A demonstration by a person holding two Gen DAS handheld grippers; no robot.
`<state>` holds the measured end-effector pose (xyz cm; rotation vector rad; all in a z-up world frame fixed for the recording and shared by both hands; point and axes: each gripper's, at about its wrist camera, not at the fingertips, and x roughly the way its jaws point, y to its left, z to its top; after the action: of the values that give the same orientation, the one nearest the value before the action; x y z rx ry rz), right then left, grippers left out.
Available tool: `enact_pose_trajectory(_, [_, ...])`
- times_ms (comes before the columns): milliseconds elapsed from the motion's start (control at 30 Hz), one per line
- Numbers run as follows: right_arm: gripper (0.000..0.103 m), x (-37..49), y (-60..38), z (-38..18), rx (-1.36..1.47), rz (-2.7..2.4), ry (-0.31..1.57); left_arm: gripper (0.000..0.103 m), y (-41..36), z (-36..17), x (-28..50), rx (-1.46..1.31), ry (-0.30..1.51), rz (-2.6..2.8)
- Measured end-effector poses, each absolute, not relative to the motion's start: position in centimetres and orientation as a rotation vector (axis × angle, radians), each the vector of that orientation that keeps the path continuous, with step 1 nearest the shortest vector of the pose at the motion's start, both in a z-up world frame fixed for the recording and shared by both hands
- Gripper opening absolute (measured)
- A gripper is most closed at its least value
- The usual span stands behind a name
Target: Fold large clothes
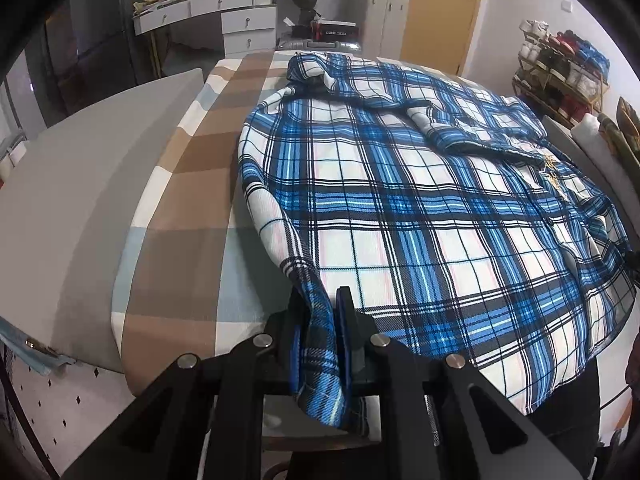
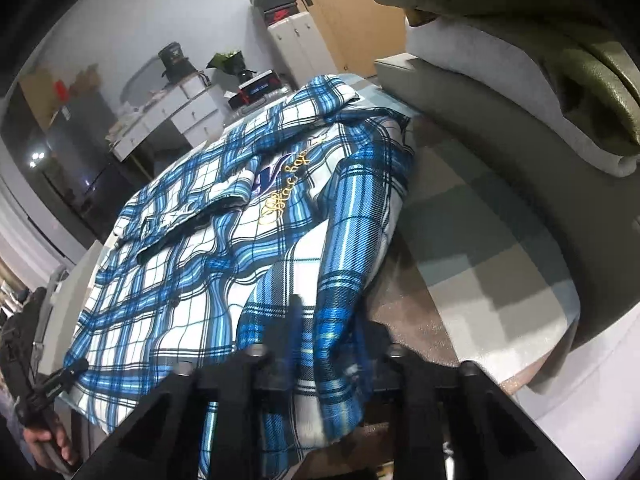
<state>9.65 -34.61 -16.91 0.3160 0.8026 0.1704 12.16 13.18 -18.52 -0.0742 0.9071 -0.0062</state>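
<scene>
left gripper (image 1: 322,332) fingers pinching plaid shirt (image 1: 400,208) hem; right gripper (image 2: 328,344) likewise.

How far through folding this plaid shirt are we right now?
Early on. Done: the plaid shirt lies spread on the checked bed cover, with one sleeve already folded across its upper part. In hand: the left gripper and right gripper are each shut on a bunch of its near edge. Left: folding the body over; it is still spread at full width.

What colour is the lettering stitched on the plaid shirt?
Gold script lettering on the blue-and-white plaid shirt, clearest in the right wrist view.
</scene>
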Motion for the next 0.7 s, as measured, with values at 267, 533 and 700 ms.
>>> enact_pose_trajectory(267, [0.003,6.9,-35.1,-14.9,0.318,0.243,0.778,0.002,13.4,-18.2,10.9,-0.072,0.961,-0.015])
enact_pose_trajectory(533, [0.003,2.1,-36.8,-9.7,0.308,0.322,0.784,0.001,13.5,-12.9,6.8,-0.118,0.909,-0.127])
enact_pose_trajectory(700, [0.003,4.9,-35.2,-4.8,0.296,0.389,0.708,0.001,13.5,-8.4,12.2,-0.125,0.883,-0.227])
